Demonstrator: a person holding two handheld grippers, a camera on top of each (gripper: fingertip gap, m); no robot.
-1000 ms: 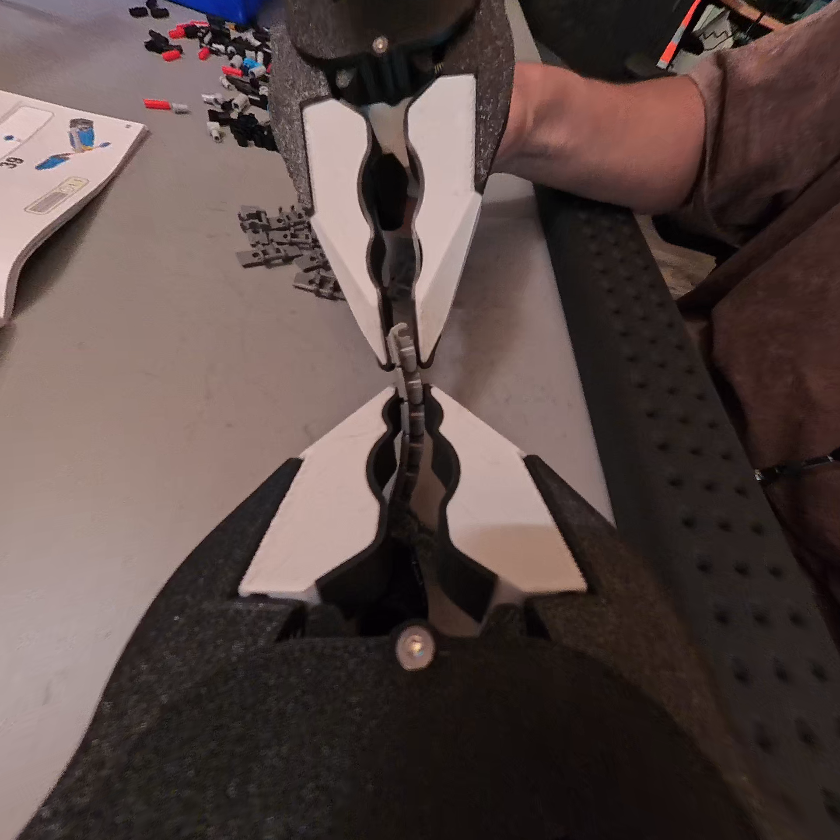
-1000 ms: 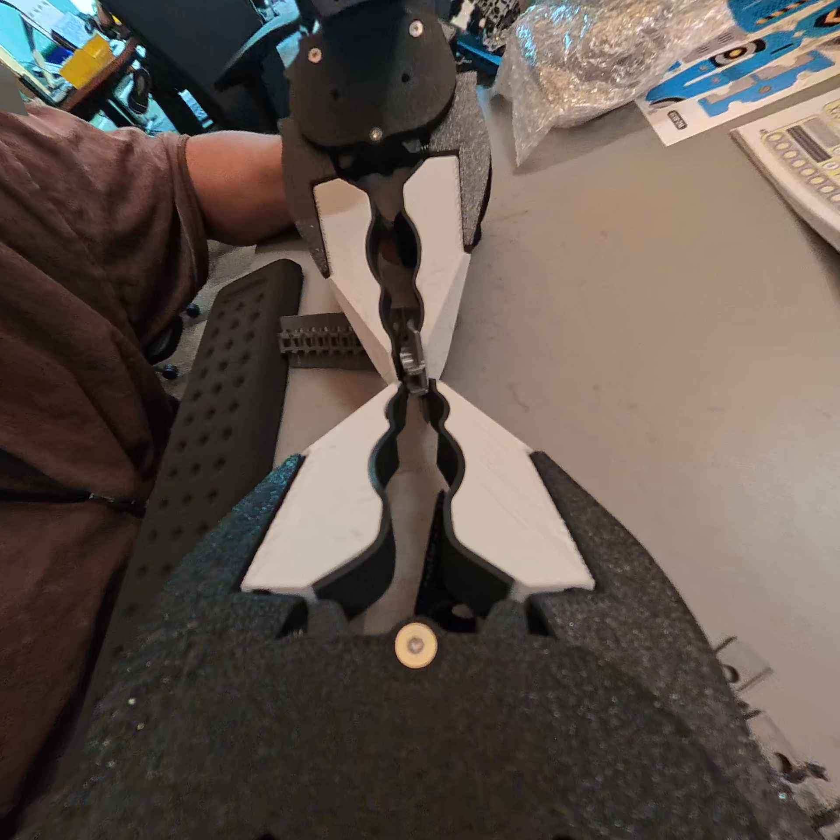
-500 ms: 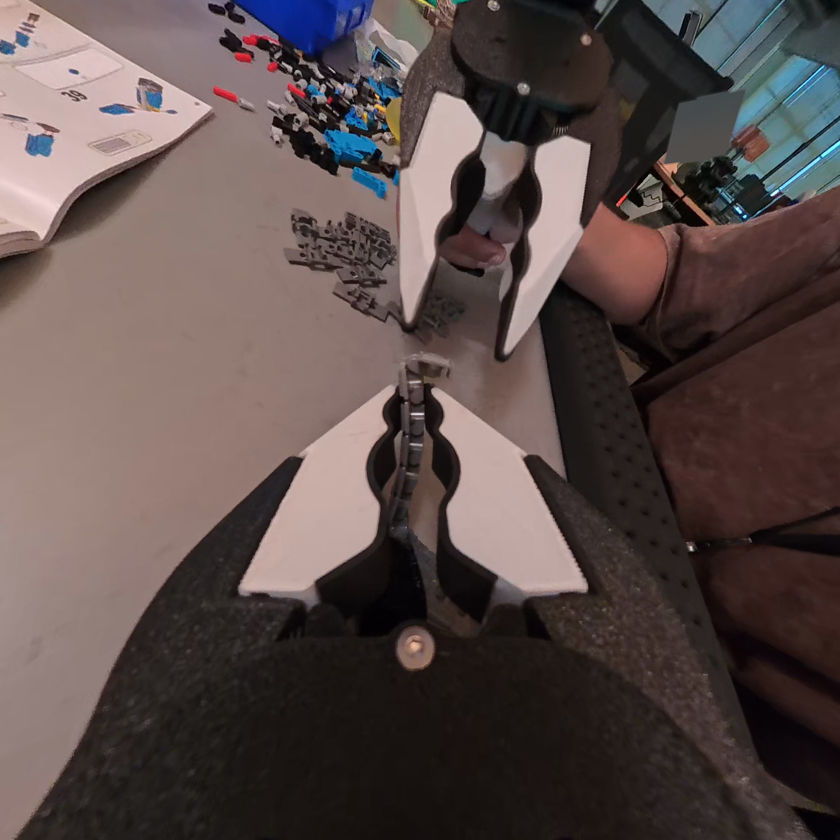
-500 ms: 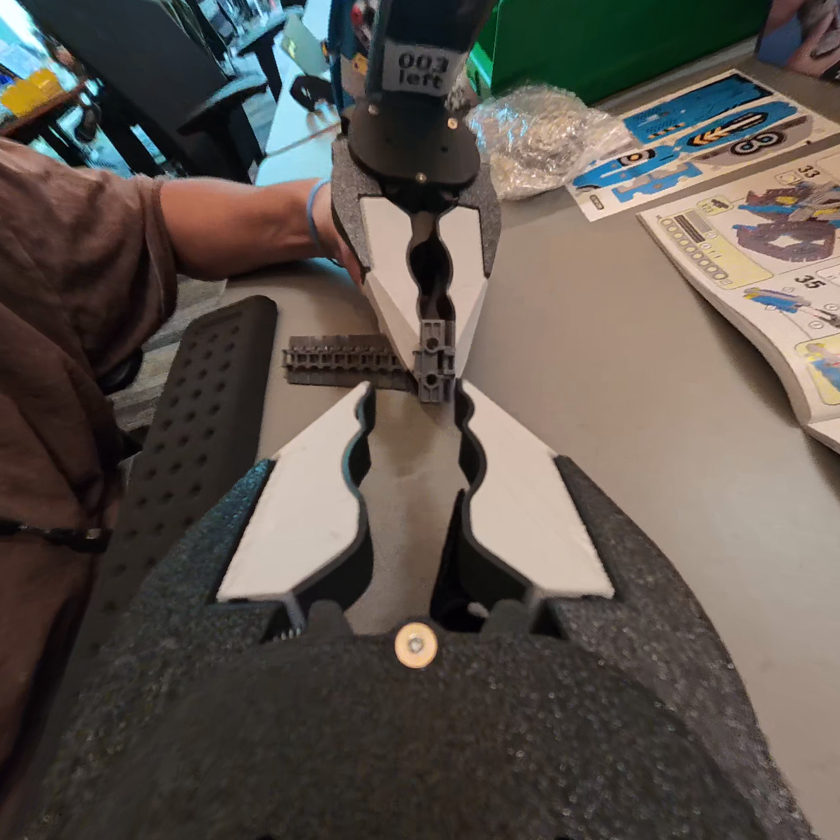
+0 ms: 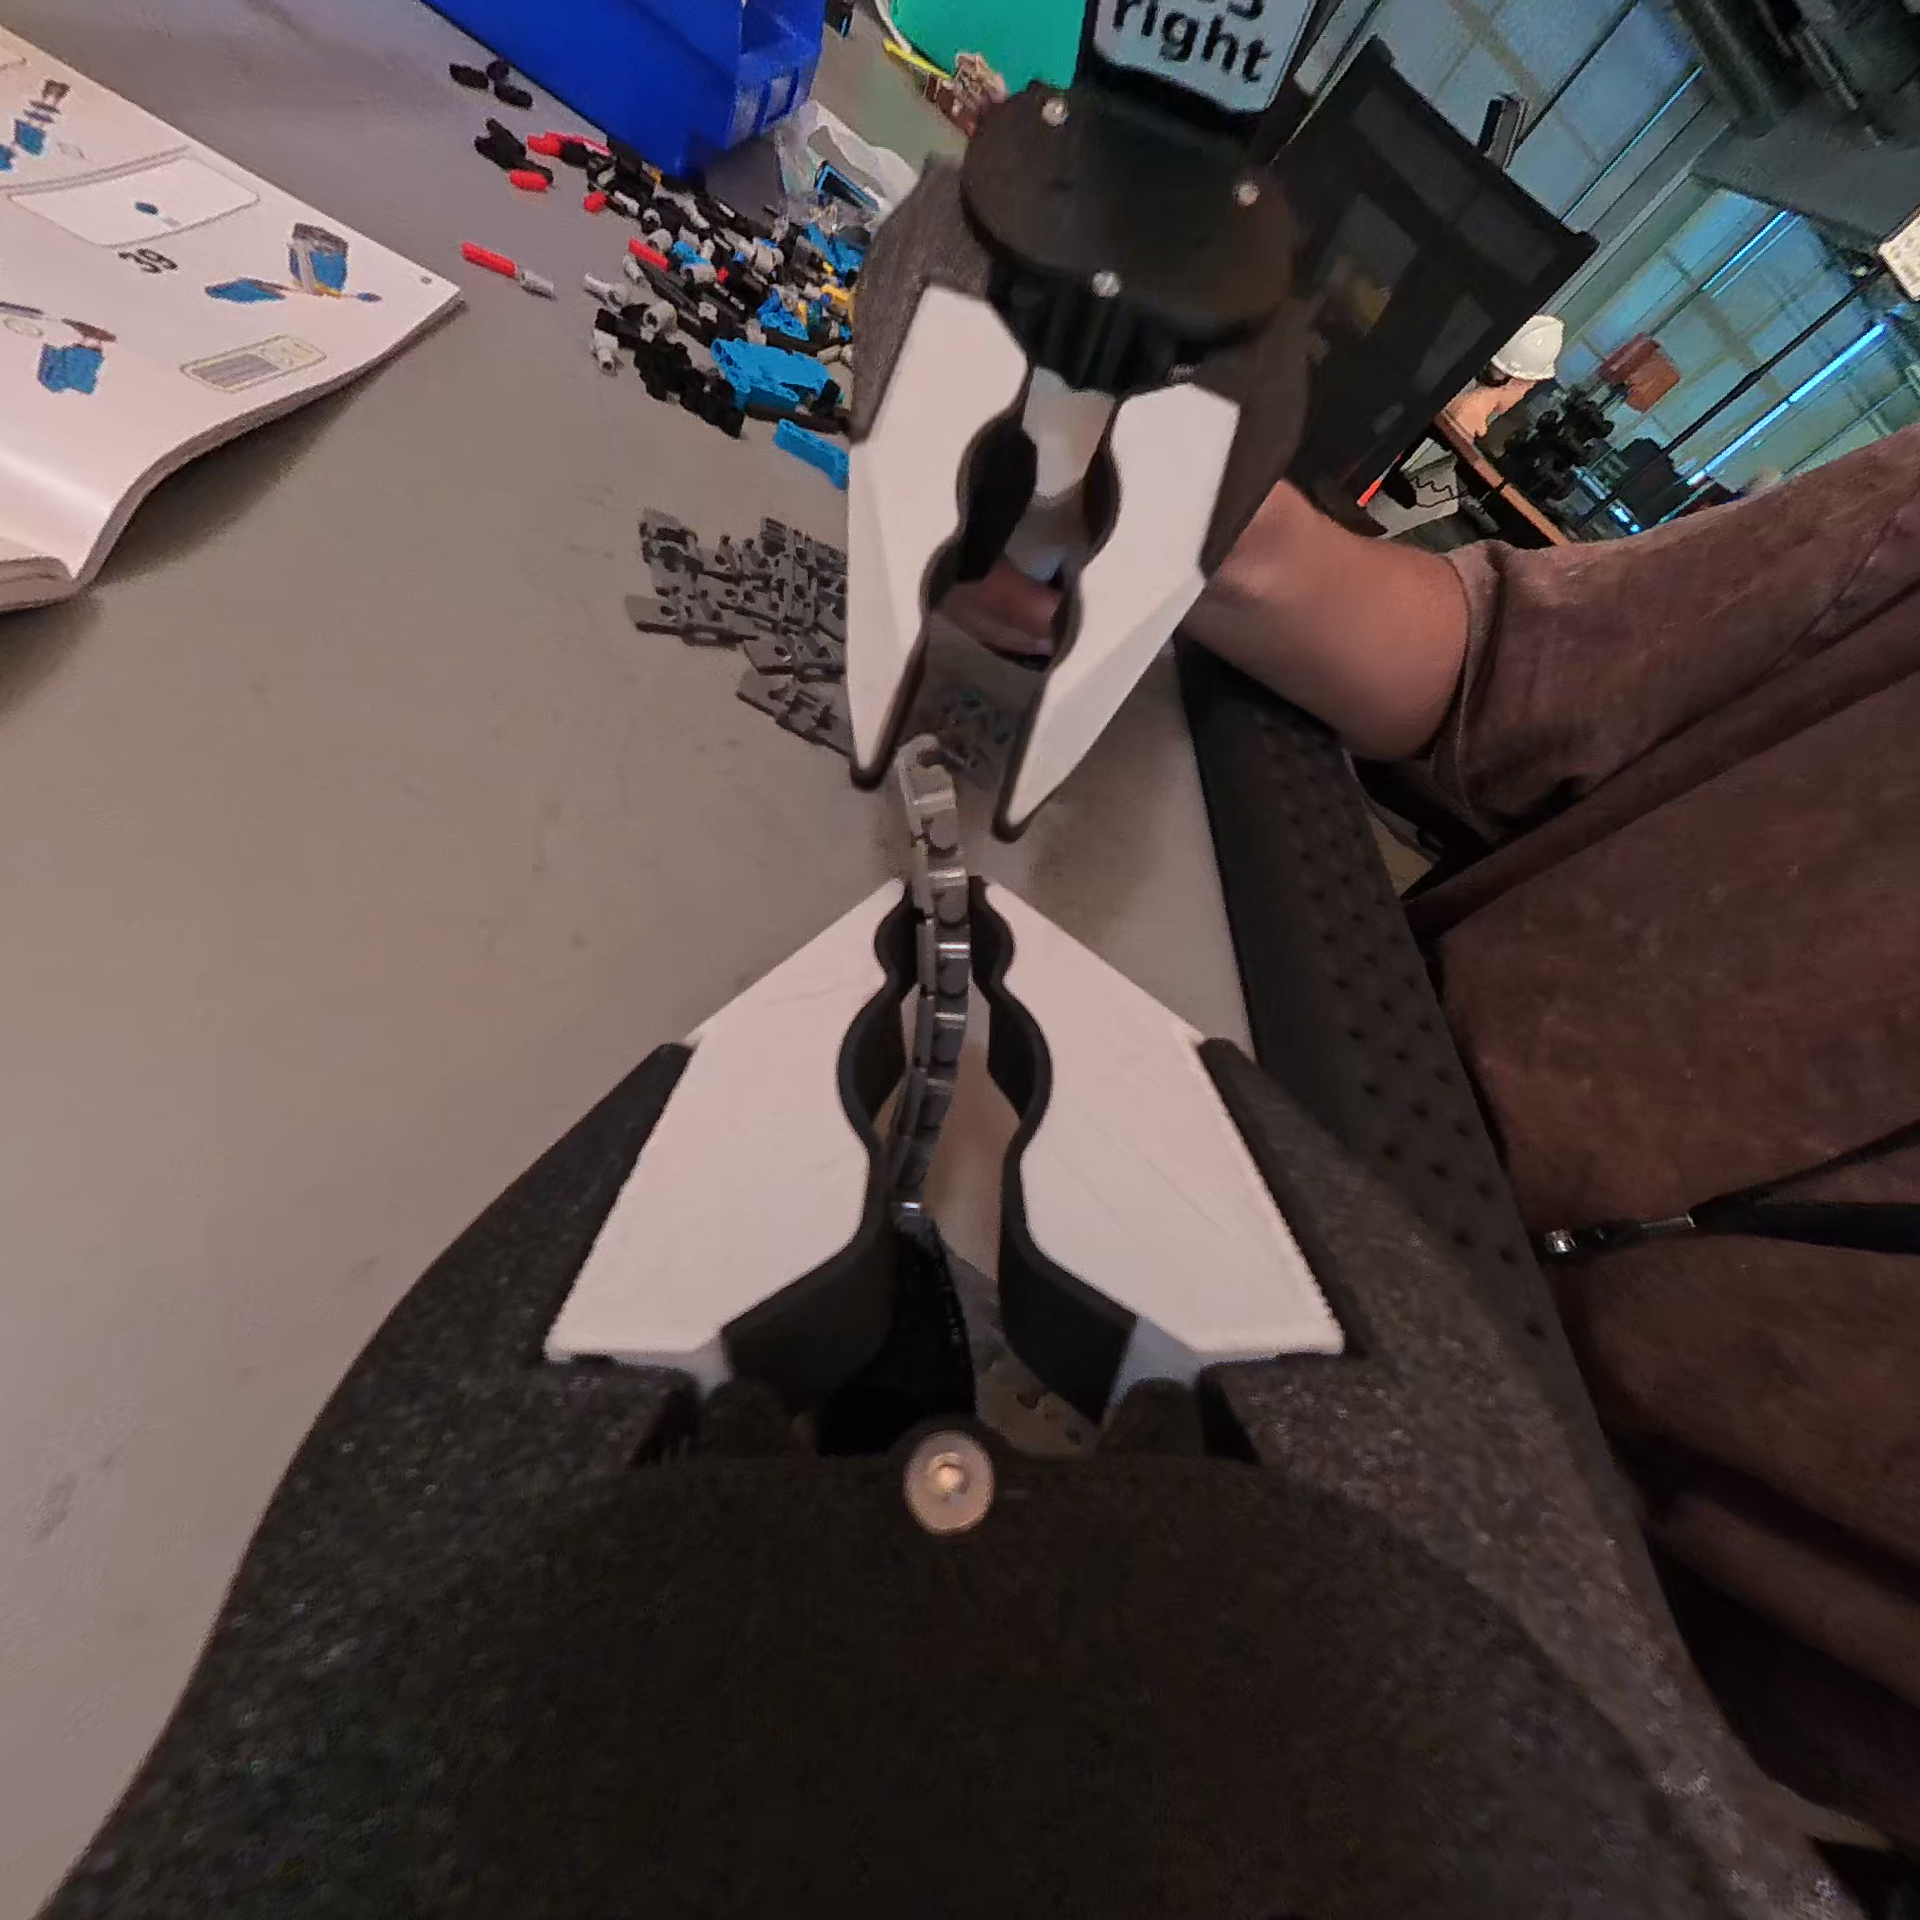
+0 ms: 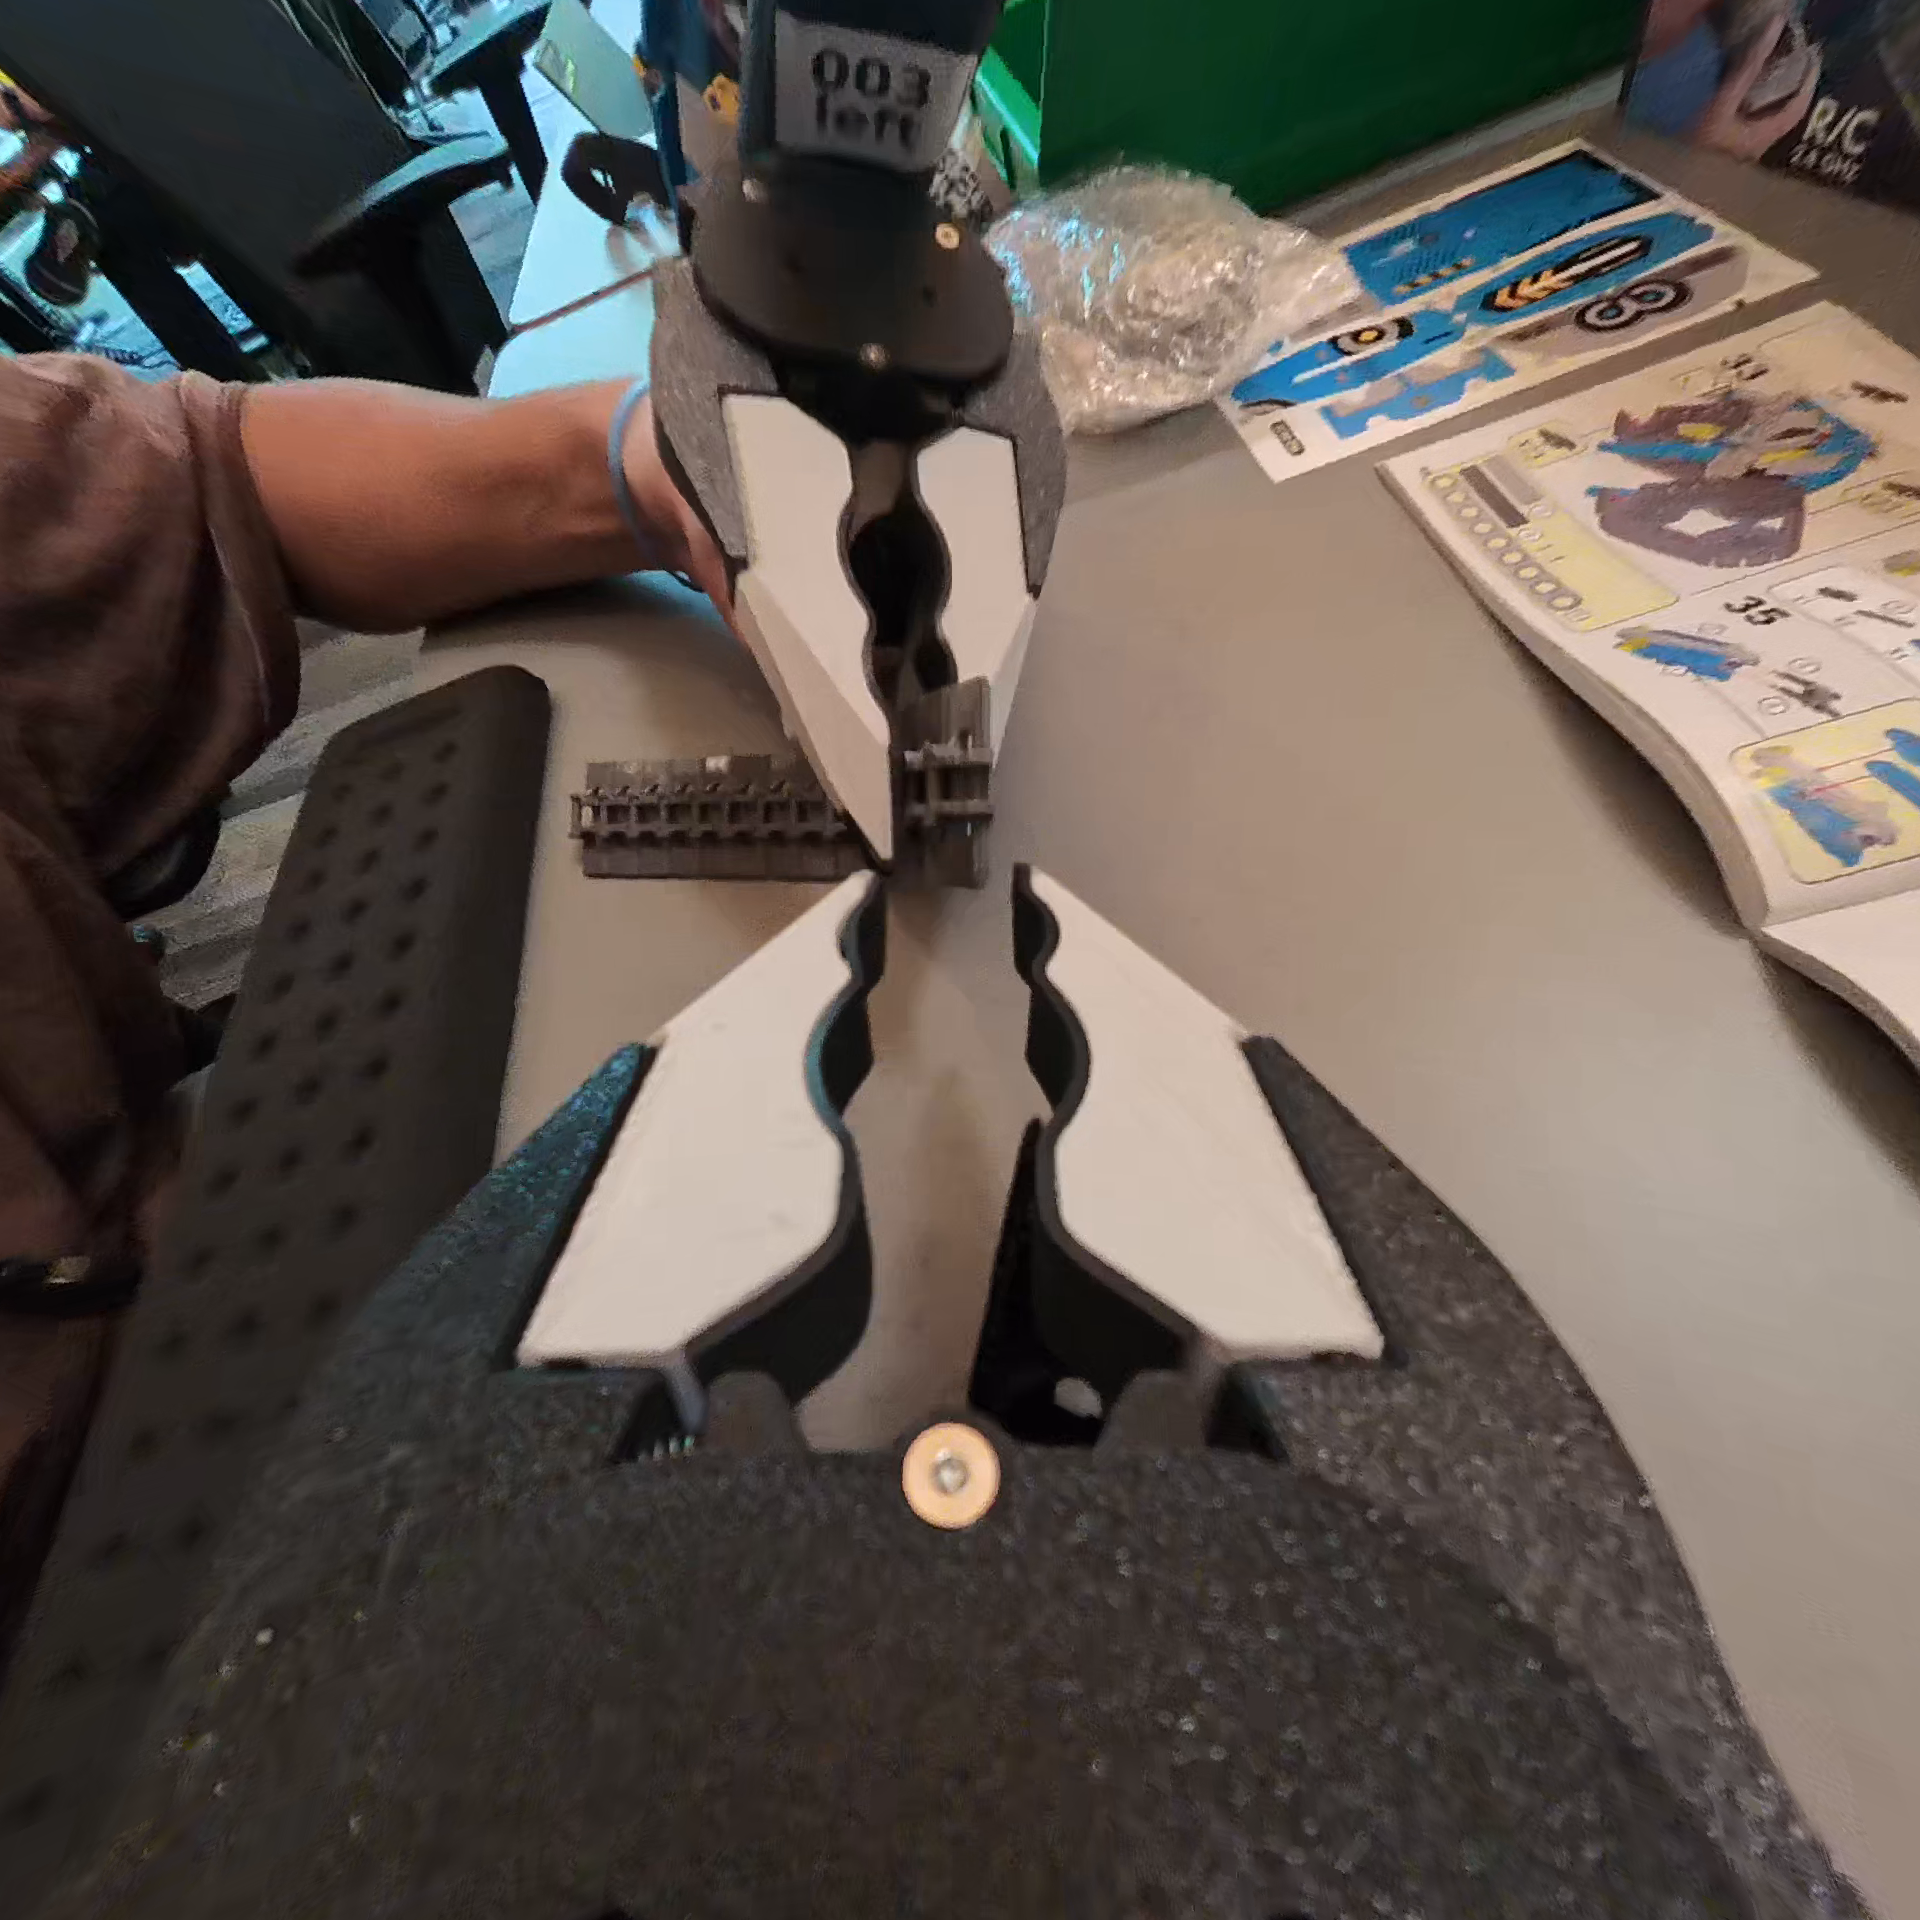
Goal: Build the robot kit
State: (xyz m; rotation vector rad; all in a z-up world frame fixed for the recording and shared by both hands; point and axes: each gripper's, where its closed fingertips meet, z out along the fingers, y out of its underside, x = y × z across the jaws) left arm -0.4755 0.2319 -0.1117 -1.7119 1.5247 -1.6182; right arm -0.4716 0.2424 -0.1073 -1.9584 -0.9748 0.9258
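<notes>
Grey track chain (image 5: 938,997), left hand-held gripper (image 5: 940,888) (clamped)

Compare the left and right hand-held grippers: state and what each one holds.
The left hand-held gripper is shut on a chain of grey track links; the right hand-held gripper is open and holds nothing. In the left wrist view the left one's chain sticks out past its fingertips, while the right one's fingertips straddle the chain's top link without closing on it. Both have white fingers on black bodies and point tip to tip above the grey table.
</notes>
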